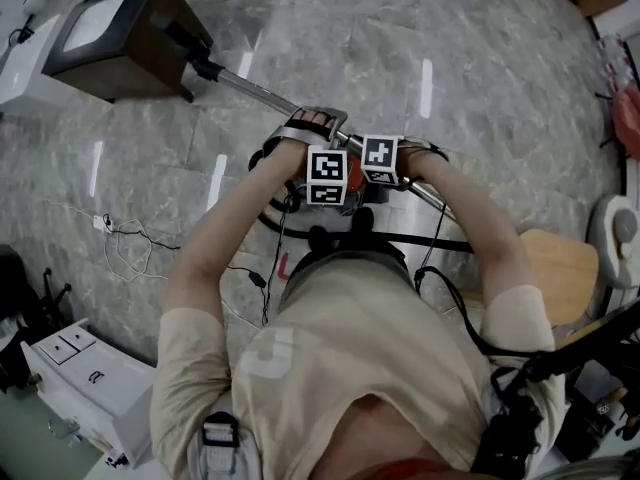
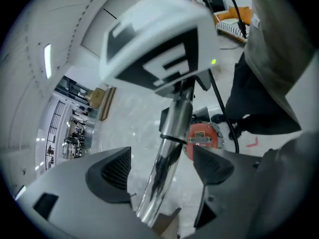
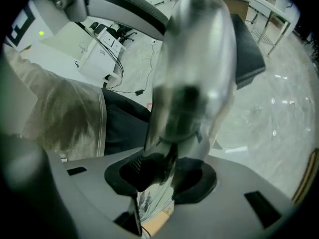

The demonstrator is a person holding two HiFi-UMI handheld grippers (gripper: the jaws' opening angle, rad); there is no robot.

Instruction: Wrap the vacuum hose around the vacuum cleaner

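A chrome vacuum wand (image 1: 250, 86) slants from its floor head (image 1: 190, 48) at the upper left down to my hands. The red vacuum cleaner (image 2: 202, 138) sits on the floor below them, mostly hidden in the head view. A black hose (image 1: 268, 216) curves beside it. My left gripper (image 2: 162, 169) is open, and the wand (image 2: 167, 148) passes between its pads without touching them. My right gripper (image 3: 167, 177) is shut on the wand (image 3: 192, 68). Both marker cubes, left (image 1: 327, 176) and right (image 1: 380, 156), sit side by side above the cleaner.
A dark cabinet (image 1: 120, 28) stands at the upper left by the floor head. A white drawer unit (image 1: 80, 368) is at the lower left. A power strip with thin cable (image 1: 110, 230) lies on the marble floor. A wooden seat (image 1: 560, 268) is at the right.
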